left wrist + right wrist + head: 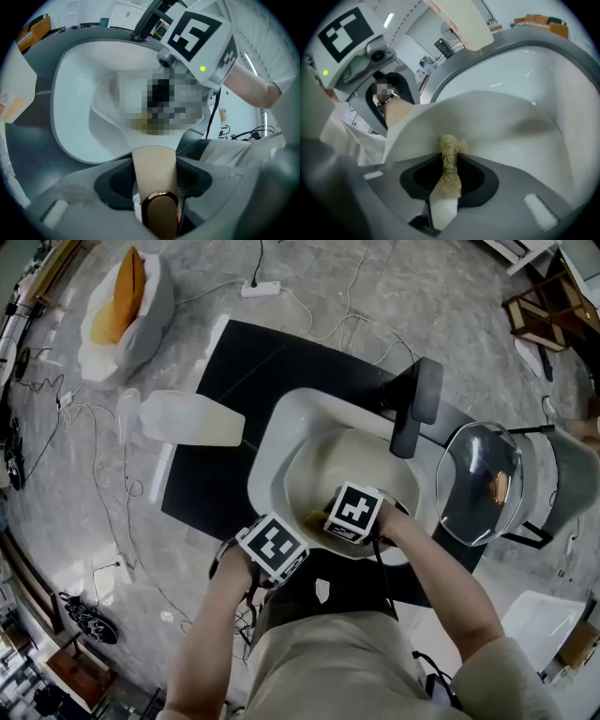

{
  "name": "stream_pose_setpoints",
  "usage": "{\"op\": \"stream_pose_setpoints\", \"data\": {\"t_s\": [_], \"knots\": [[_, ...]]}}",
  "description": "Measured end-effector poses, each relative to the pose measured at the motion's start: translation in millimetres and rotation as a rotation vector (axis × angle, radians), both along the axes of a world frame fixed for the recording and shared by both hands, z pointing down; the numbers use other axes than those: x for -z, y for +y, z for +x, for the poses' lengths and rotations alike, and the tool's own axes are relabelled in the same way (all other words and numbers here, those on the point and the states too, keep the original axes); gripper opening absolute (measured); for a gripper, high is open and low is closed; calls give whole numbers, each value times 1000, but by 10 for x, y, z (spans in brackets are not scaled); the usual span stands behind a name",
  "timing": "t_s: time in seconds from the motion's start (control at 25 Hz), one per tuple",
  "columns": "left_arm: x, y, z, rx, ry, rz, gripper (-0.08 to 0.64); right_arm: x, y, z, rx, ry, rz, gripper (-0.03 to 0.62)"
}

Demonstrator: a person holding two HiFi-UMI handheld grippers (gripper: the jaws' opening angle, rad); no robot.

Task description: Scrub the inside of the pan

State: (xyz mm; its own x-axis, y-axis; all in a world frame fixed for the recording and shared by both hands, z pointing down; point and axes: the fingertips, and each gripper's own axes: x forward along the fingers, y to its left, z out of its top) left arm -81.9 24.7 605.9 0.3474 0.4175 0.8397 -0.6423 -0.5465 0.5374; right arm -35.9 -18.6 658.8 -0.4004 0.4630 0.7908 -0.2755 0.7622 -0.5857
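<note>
Inside pan [356, 460], right hand-held gripper [449, 165] clamped on scrubber [451, 145]; left hand-held gripper [154, 199] clamped on pan handle [153, 171].

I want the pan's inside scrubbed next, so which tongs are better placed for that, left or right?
Right. The right tongs are shut on the scrubber, whose tip seems to meet the inner wall of the pan. The left tongs are shut on the pan handle, steadying it.

A white sink [272, 442] sits in the black surface [234, 362], with a black faucet [417, 404] at its far rim. A translucent jug [187, 418] lies at the surface's left edge. At the right edge is a glass lid [478, 482], beside a grey pot [562, 474]. A white bag [127, 306] and a power strip [260, 289] lie on the floor.
</note>
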Motion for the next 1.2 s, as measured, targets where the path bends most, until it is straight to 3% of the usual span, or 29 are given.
{"op": "stream_pose_setpoints", "data": {"t_s": [0.12, 0.32, 0.6, 0.8, 1.0, 1.2], "knots": [[-28, 2, -11, -1, -8, 2, 247, -129, -275, -145, -52, -11, 114, 98], [-62, -23, -69, -7, -25, 9, 245, -393, -677, -234, -84, 47, 308, 100], [-70, -15, -103, 11, -4, -14, 244, -814, -1094, 318, -21, 288, 523, 100], [-80, -15, -95, 13, 4, -34, 241, -839, -1137, 833, -7, 406, 471, 101], [-86, -14, -89, 1, 2, -38, 241, -686, -820, 1179, 129, 537, 348, 98], [-85, -9, -81, 4, -2, -38, 241, -393, -401, 1275, 214, 562, 191, 98]]}}
